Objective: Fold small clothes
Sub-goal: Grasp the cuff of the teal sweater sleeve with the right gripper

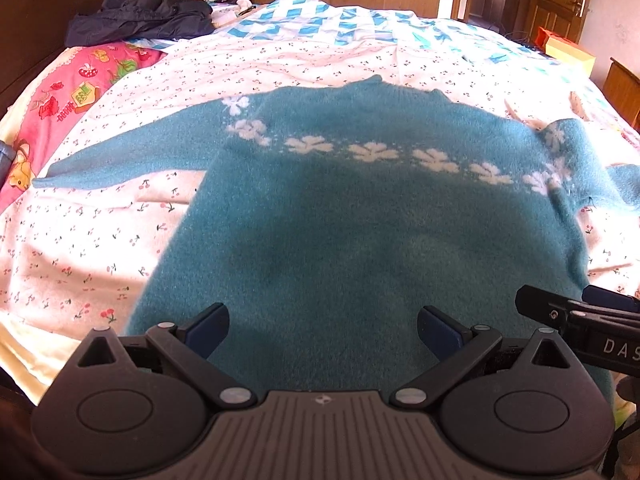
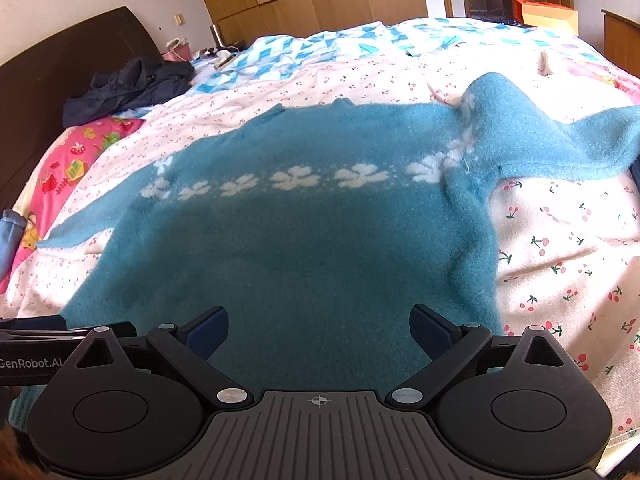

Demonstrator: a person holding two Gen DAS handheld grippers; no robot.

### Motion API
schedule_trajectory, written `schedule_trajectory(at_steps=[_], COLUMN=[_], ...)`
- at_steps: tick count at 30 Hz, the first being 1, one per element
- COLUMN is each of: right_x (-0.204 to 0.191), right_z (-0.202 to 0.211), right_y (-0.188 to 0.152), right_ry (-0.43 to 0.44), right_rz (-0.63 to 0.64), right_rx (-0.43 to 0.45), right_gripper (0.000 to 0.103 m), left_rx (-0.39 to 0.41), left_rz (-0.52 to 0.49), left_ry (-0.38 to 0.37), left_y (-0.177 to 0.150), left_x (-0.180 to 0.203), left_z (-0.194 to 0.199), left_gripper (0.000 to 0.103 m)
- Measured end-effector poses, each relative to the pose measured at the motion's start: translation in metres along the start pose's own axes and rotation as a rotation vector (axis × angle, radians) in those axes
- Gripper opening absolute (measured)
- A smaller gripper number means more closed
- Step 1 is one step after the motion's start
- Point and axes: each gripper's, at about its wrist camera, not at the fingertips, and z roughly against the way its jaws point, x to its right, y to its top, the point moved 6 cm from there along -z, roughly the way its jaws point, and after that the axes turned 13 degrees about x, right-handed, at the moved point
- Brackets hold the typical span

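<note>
A small teal knit sweater (image 1: 340, 216) with a band of white flowers lies flat on the bed, hem toward me, neck far. It also shows in the right wrist view (image 2: 304, 240). Its left sleeve (image 1: 120, 156) stretches out flat to the left. Its right sleeve (image 2: 560, 140) is rumpled and partly raised at the right. My left gripper (image 1: 322, 330) is open and empty above the hem. My right gripper (image 2: 318, 330) is open and empty above the hem, beside the left one, and shows in the left wrist view (image 1: 568, 312).
The bed has a white cherry-print sheet (image 2: 560, 240), a blue and white patterned quilt (image 1: 320, 16) at the far side and a pink printed pillow (image 1: 72, 96) at the left. A dark jacket (image 1: 140, 16) lies near the headboard. Wooden wardrobes stand behind.
</note>
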Motion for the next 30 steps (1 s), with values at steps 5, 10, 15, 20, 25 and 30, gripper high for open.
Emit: schedule_trajectory(at_steps=[5,10,15,20,25,30], right_x=[0.005,0.018,0.057,0.12,0.196,0.264], right_z=[-0.003,-0.004,0.006,0.011,0.016,0.024], right_y=[0.0,0.004,0.022,0.047,0.081,0.129], right_ry=[-0.009,-0.041,-0.113,-0.216,-0.321,-0.406], right_rz=[-0.008,-0.027,-0.11,-0.201,-0.32,-0.384], right_rx=[0.0,0.009,0.084,0.16,0.261,0.367], right_gripper=[0.098,0.093,0.093,0.092,0.088,0.086], left_rx=[-0.007,-0.011,-0.005,0.036,0.071,0.088], left_rz=[-0.015,-0.053,-0.125,-0.193,-0.224,-0.249], left_ry=[-0.013,-0.059,-0.127,-0.192,-0.269,-0.334], left_y=[0.002,0.006,0.019,0.044,0.071,0.088], left_x=[0.006,0.024,0.062,0.109,0.166,0.216], left_z=[-0.006,-0.014,-0.025,-0.033,-0.047,-0.057], left_gripper=[0.103,0.103,0.103,0.103,0.103,0.103])
